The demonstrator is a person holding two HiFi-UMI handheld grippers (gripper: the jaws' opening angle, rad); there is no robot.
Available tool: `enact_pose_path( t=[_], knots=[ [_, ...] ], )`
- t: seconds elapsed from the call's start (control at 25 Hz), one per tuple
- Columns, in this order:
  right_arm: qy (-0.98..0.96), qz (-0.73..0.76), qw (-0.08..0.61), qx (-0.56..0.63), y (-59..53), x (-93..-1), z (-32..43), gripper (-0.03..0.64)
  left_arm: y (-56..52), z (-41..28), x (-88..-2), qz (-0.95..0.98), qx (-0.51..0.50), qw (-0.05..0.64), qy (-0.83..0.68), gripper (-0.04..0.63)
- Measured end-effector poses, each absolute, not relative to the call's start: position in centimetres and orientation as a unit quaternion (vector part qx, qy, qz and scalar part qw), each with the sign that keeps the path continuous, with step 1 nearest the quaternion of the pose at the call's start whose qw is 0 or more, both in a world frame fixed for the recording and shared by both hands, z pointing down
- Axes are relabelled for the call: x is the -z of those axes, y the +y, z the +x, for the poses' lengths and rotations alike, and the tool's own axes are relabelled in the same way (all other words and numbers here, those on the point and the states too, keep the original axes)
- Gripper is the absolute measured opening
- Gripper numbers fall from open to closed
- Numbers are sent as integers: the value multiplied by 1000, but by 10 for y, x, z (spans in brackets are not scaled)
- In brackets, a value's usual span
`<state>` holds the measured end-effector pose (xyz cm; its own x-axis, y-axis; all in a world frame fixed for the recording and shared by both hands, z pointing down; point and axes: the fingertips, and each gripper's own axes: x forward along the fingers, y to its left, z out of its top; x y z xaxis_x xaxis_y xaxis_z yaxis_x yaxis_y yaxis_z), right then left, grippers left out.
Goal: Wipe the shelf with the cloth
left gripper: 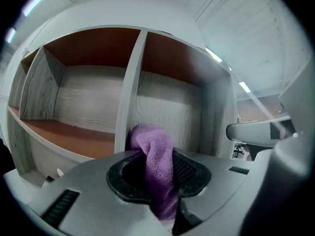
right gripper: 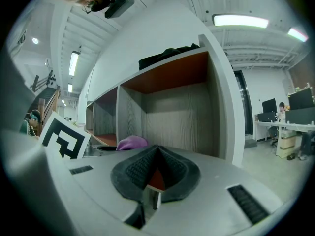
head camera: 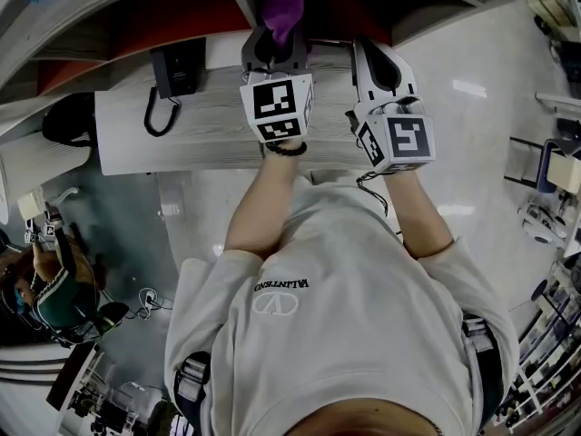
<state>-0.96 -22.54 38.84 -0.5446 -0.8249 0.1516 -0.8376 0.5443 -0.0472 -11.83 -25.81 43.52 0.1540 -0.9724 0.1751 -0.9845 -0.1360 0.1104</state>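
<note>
Cloth, head view: purple cloth (head camera: 283, 12) pokes out ahead of the left gripper (head camera: 275, 51) at the mouth of the shelf (head camera: 182, 16); the right gripper (head camera: 377, 62) sits just right of it.
Left jaws, left gripper view: clenched on the cloth, its wad bulging past the tips before the upright divider (left gripper: 129, 92).
Step advice: probably best to press the wad flat on the brown board (left gripper: 74, 136) and sweep far to near with a firm pinch.
Right jaws, right gripper view: closed together, empty.
Surface: grey wood-grain walls (right gripper: 182, 117).
Room: office, strip light (right gripper: 240, 20) overhead.

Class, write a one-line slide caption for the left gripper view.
Left gripper shut on a purple cloth, facing a divided wooden shelf.
</note>
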Motion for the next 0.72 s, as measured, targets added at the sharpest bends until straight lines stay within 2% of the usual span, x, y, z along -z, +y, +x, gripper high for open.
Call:
enact_pose_path(
  t=[0.72],
  knots=[
    [-869, 487, 57, -62, -220, -394, 3, -2, -257, -122, -463, 745, -51, 116, -655, 91]
  ],
)
